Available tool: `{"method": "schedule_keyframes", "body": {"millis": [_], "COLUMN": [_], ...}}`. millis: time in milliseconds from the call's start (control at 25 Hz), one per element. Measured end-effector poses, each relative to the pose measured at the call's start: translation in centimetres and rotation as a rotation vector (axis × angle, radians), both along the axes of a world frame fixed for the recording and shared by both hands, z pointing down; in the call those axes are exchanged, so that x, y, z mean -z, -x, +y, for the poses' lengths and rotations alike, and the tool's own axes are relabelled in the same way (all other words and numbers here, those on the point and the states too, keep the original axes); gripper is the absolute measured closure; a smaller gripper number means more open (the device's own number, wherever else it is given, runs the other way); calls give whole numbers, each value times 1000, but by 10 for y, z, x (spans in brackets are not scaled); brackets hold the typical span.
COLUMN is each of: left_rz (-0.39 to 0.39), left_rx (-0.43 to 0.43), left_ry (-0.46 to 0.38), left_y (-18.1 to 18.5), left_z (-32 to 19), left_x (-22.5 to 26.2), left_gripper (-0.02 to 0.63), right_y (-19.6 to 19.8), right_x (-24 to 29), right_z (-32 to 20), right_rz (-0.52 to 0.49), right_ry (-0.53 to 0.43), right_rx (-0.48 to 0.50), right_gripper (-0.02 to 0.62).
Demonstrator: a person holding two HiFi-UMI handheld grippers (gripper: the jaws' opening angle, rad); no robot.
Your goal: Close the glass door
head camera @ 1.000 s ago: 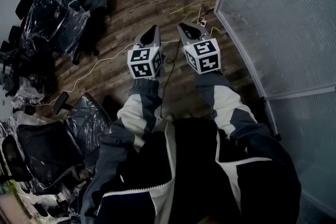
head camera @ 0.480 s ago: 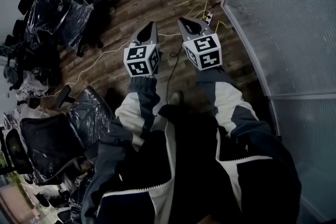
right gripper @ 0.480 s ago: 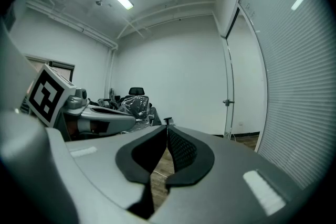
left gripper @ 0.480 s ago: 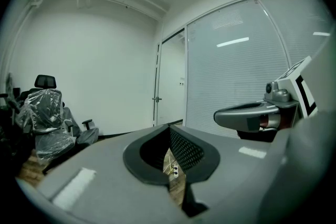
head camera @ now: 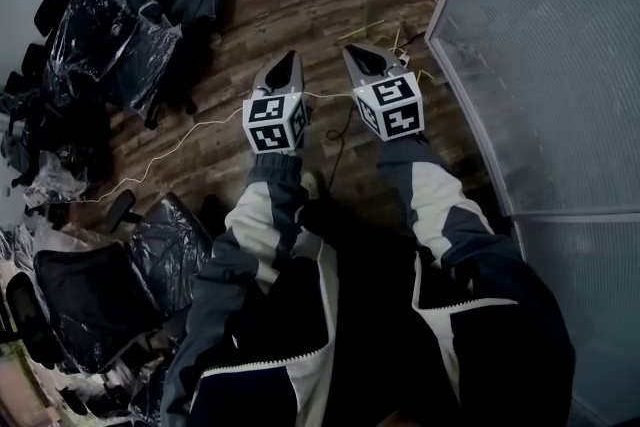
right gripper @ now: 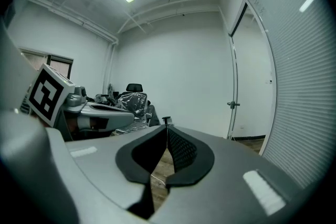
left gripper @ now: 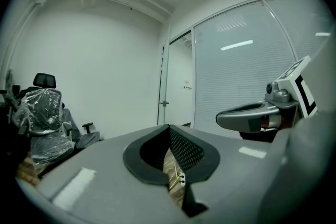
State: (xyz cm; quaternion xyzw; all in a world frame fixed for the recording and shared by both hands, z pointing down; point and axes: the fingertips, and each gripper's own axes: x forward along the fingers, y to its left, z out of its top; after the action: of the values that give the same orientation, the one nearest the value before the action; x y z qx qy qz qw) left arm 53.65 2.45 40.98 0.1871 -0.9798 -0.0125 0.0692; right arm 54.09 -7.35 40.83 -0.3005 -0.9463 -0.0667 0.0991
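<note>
- Both hands are out in front, and the left gripper [head camera: 290,61] and right gripper [head camera: 356,53] sit side by side over the wooden floor [head camera: 300,5], well apart from each other.
- Left gripper: its jaws are together at the tips, with nothing between them.
- Right gripper: its jaws have just been closing and now meet at the tips, also on nothing.
- The glass door [head camera: 560,65] is the tall frosted panel on the person's right, just beside the right gripper but not touched by it.
- In the right gripper view that frosted panel fills the right edge, with the white wall [right gripper: 184,71] ahead.
- Thin cables [head camera: 190,130] trail across the boards below the grippers.
- Off to the left, plastic-wrapped office chairs [head camera: 100,35] crowd against the wall, far from either gripper.
- The grey-and-white sleeves [head camera: 262,215] run straight up to the marker cubes.
</note>
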Motion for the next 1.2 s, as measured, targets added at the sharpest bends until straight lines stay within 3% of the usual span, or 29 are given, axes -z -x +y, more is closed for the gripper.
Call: {"method": "schedule_keyframes", "body": {"millis": [400,680,960,1200], "left_rz": [-10,29,60,81], "left_rx": [-77,-98,-113,-78], "left_ry": [-3,-22,-8,15], "left_y": [133,205,269,355], "left_z": [75,115,121,133], "left_x": [12,2,-22,-38], "left_gripper": [604,603,603,604], "right_y": [128,198,265,362], "right_x": [17,7,-10,-30], "right_z": [57,95,98,97], "right_rz": [-26,8,29,48], "right_ry": [-12,-17,-10,8], "right_rx": [-102,-115,-125,-130], "right_gripper": [591,591,591,591]}}
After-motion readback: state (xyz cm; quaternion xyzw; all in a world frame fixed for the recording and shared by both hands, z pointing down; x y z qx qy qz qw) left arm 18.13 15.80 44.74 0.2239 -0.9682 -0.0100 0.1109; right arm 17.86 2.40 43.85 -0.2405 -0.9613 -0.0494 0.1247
